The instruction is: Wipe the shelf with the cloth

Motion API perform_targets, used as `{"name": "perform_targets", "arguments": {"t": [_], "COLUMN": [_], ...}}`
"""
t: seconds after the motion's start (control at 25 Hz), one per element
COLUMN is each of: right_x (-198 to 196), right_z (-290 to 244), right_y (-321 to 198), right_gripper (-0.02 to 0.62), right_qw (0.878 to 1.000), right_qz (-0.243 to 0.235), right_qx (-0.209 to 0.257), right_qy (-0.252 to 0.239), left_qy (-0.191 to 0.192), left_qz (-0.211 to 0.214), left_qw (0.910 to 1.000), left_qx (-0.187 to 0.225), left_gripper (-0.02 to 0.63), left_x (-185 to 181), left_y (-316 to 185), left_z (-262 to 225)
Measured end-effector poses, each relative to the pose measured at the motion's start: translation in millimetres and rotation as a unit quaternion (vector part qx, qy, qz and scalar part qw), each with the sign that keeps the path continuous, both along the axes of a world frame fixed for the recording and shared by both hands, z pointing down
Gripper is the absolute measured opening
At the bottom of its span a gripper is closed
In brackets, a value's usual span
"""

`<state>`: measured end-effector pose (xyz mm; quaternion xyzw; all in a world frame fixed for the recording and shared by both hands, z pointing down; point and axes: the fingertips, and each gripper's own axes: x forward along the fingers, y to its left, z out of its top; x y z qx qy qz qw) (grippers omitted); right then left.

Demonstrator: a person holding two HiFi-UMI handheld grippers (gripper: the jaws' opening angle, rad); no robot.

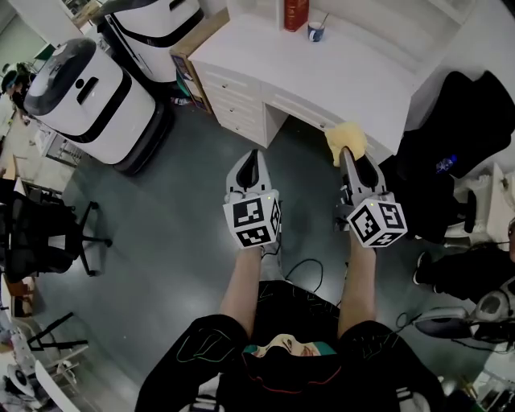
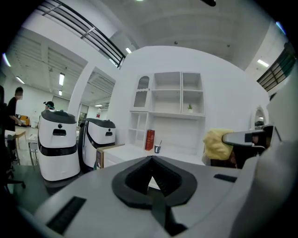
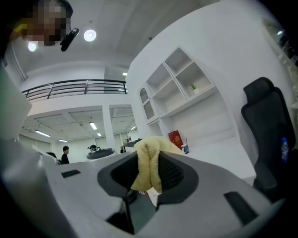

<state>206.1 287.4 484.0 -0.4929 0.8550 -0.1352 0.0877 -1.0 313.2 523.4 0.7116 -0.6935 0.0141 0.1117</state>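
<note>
My right gripper (image 1: 344, 150) is shut on a yellow cloth (image 1: 346, 138), held in the air just off the near edge of the white desk (image 1: 322, 76). In the right gripper view the cloth (image 3: 149, 162) hangs folded between the jaws. The white shelf unit (image 3: 179, 81) rises above the desk some way ahead. My left gripper (image 1: 253, 158) hovers over the floor to the left of the right one, shut with nothing in it; its closed tips (image 2: 151, 160) point toward the shelf unit (image 2: 172, 100). The cloth (image 2: 216, 144) shows at the right of the left gripper view.
A red box (image 1: 295, 12) and a small cup (image 1: 316, 30) stand at the back of the desk. Two white robots (image 1: 88, 96) are parked at the left, beside drawers (image 1: 233, 100). A black chair (image 1: 451, 145) stands right of the desk. An office chair (image 1: 40, 233) is far left.
</note>
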Motion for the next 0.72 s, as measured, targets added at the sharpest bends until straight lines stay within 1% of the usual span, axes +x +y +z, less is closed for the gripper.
{"name": "perform_targets", "arguments": {"t": [0.08,0.16,0.24,0.32,0.48,0.6,0.72], "right_x": [-10.2,-29.2,-53.0,-72.8,-86.2,-98.5,-118.8], "right_z": [9.2,20.7,28.6,31.8,30.7,24.2,17.8], "right_y": [-32.1,-60.1,-82.6,-103.3,-145.4,-171.5,-189.8], "right_gripper": [0.109,0.109,0.109,0.109,0.109,0.109,0.109], "right_qw": [0.999,0.998,0.998,0.998,0.997,0.997,0.998], "right_qz": [-0.001,-0.005,-0.016,-0.029,-0.031,-0.024,-0.026], "right_qx": [-0.017,-0.036,-0.046,-0.052,-0.069,-0.068,-0.061], "right_qy": [-0.028,-0.042,-0.035,-0.023,-0.028,-0.022,-0.018], "left_qy": [-0.003,0.000,0.011,0.025,0.046,0.056,0.057], "left_qz": [0.008,0.011,0.007,-0.007,-0.043,-0.045,-0.046], "left_qw": [0.9999,0.9997,0.9996,0.9994,0.9980,0.9974,0.9973], "left_qx": [-0.013,-0.023,-0.027,-0.024,-0.007,0.003,0.006], "left_gripper": [-0.002,-0.002,-0.002,-0.002,-0.002,-0.002,-0.002], "left_x": [-5.8,-17.7,-33.7,-50.1,-79.3,-102.9,-126.1], "left_y": [-27.1,-54.8,-80.5,-102.7,-138.5,-162.8,-178.7], "left_z": [10.9,20.2,26.6,29.9,28.6,23.8,21.2]}}
